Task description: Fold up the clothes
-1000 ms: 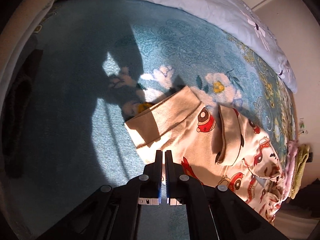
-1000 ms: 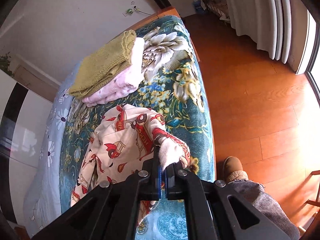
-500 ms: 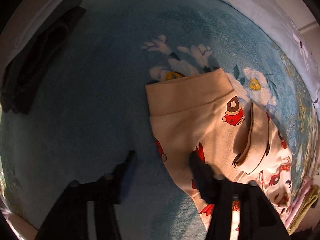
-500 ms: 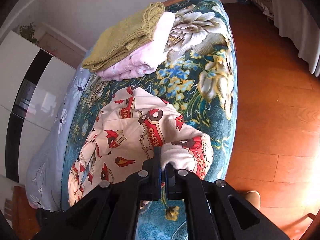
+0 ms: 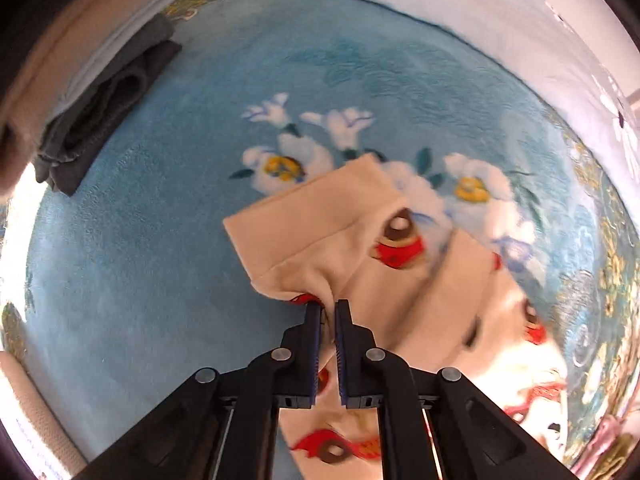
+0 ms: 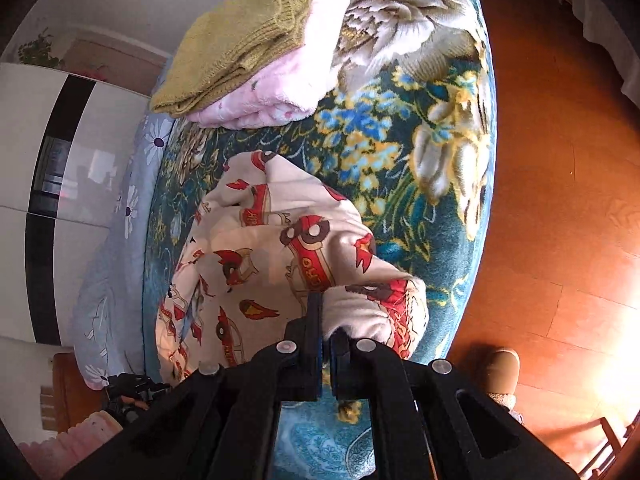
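A cream garment printed with red cartoon cars (image 5: pixel 360 248) lies on the blue flowered blanket (image 5: pixel 140 280). Its plain cream cuff points up and left in the left wrist view. My left gripper (image 5: pixel 328 312) is shut on a pinch of fabric just below that cuff. In the right wrist view the same garment (image 6: pixel 256 264) lies bunched near the bed's edge. My right gripper (image 6: pixel 326 320) is shut on a thick fold of it, and the fabric curls over the right finger.
An olive knit (image 6: pixel 236 40) lies folded on a pink fleece (image 6: pixel 280 84) at the far end of the bed. A dark folded garment (image 5: pixel 100 112) sits at the left by a pale quilt (image 5: pixel 440 12). Wooden floor (image 6: pixel 560 160) and a slipper (image 6: pixel 502 372) are to the right.
The left gripper opened half a second ago and has now shut on the fabric below the cuff. The right gripper kept its hold and moved further over the bed.
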`<action>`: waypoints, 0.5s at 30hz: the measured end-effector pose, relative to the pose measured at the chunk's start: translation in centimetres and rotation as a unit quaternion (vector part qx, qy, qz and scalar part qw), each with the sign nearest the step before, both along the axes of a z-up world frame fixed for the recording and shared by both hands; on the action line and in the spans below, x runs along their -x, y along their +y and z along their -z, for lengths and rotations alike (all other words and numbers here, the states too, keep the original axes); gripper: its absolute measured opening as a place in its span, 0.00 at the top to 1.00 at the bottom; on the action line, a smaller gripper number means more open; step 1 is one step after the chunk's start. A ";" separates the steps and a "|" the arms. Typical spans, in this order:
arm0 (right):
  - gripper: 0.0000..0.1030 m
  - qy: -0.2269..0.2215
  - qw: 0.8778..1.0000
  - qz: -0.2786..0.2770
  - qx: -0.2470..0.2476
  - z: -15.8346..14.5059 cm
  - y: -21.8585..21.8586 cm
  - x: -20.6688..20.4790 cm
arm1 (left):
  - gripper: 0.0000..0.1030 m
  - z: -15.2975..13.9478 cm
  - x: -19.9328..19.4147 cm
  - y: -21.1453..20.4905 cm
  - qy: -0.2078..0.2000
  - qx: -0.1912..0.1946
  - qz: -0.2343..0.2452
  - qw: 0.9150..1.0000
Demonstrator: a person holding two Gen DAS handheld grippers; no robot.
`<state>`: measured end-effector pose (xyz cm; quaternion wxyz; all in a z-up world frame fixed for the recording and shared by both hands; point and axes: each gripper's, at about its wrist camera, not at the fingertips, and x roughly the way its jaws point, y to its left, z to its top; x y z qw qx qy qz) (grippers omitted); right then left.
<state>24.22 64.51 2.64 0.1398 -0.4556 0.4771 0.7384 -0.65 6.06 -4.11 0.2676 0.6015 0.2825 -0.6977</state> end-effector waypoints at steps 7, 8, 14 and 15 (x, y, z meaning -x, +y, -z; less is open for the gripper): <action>0.98 -0.015 0.999 -0.045 -0.022 -10.3 1.6 4.5 | 0.93 -8.3 -4.2 -0.8 0.027 -0.051 -0.014 0.998; 0.98 -0.015 0.998 -0.059 -0.031 -11.7 1.8 5.1 | 0.93 -9.5 -5.2 -1.2 0.034 -0.053 -0.015 0.998; 0.98 -0.017 0.987 -0.145 -0.073 -16.6 3.9 8.0 | 0.93 -14.7 -13.7 -2.7 0.087 -0.077 -0.085 0.990; 0.98 -0.018 0.985 -0.156 -0.069 -16.6 4.5 8.5 | 0.93 -15.2 -15.5 -2.8 0.095 -0.087 -0.105 0.986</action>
